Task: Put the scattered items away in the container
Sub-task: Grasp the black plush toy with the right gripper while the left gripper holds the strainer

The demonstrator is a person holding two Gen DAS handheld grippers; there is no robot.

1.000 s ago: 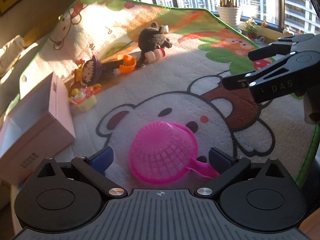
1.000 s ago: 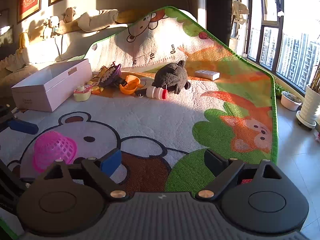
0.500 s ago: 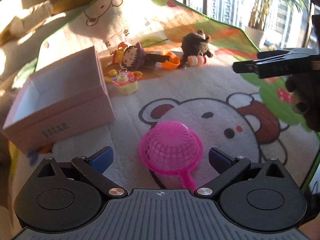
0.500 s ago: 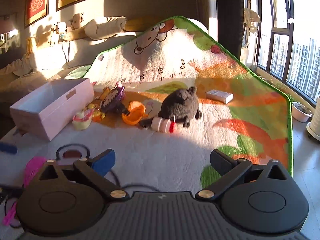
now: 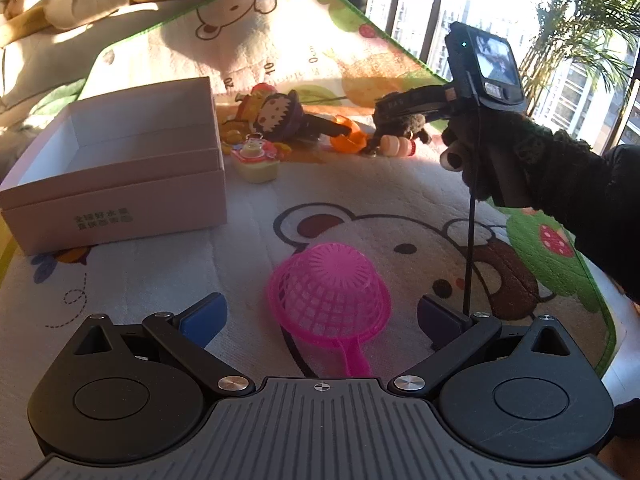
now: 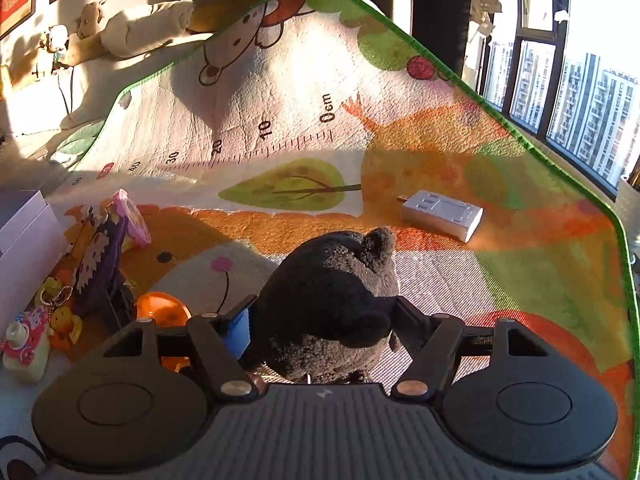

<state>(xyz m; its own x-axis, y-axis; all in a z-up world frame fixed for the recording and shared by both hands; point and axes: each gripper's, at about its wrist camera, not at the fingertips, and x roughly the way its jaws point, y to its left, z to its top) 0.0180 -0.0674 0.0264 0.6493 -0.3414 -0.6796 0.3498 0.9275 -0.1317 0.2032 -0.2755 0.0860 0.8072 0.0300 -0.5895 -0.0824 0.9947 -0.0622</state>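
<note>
Right claw [image 6: 324, 326] closing around the dark plush toy [image 6: 332, 300], toy between the pads, not yet squeezed tight as far as can be seen. Left claw [image 5: 320, 316] wide, holding nothing, over the pink strainer [image 5: 330, 294] lying upside down near the mat's [image 5: 160, 280] front edge. Pink box [image 5: 120, 184] open by the left edge of the mat. Doll [image 5: 280, 116], orange cup [image 5: 350, 142] and small yellow toy [image 5: 258, 160] lying between the box and the plush toy.
</note>
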